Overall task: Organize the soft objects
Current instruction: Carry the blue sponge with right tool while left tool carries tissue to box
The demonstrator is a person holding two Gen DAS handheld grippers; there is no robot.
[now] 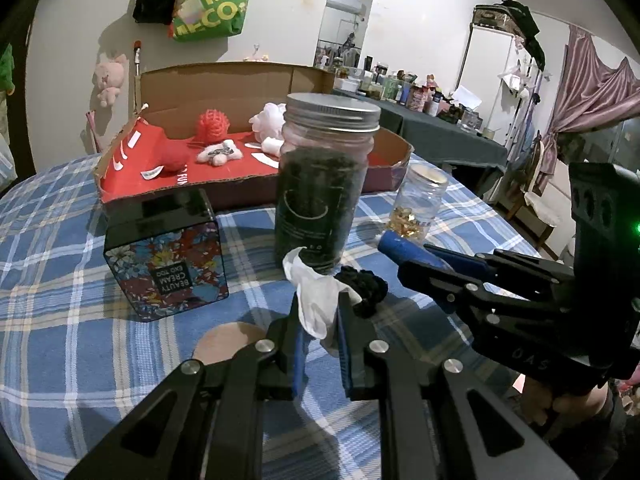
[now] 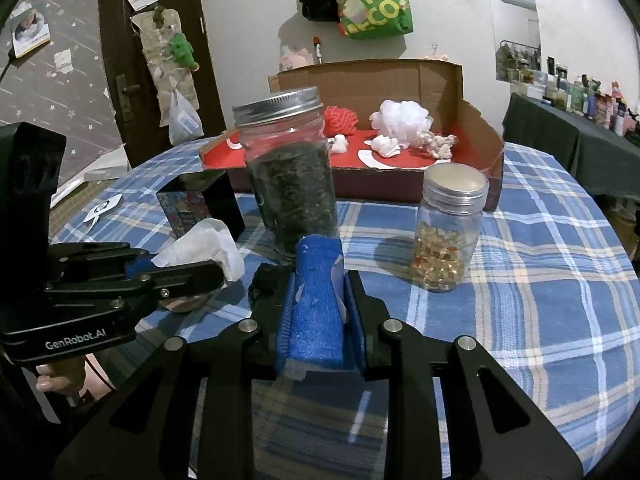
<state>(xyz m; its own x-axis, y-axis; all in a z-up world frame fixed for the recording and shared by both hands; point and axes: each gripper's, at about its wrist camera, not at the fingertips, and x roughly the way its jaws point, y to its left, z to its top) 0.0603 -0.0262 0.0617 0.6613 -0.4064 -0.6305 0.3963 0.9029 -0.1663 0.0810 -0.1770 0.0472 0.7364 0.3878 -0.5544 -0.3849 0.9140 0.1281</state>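
A green tote bag (image 1: 212,8) hangs on the white wall (image 1: 72,40). Left of it stands a dark door (image 2: 160,40); right of it, a cluttered side table (image 1: 440,128), then pink curtains (image 1: 592,92).

A lived-in home room. A plaid-clothed table (image 2: 560,280) stands near pink curtains (image 1: 592,92), a wall-hung tote bag (image 2: 376,4), plush toys (image 1: 109,78) and a counter crowded with bottles (image 1: 416,94)

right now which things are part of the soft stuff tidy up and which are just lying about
Job: white tissue, blue sponge, black scrunchie, cardboard box holding soft items.

Lying about: dark jar, capsule jar, floral tin.
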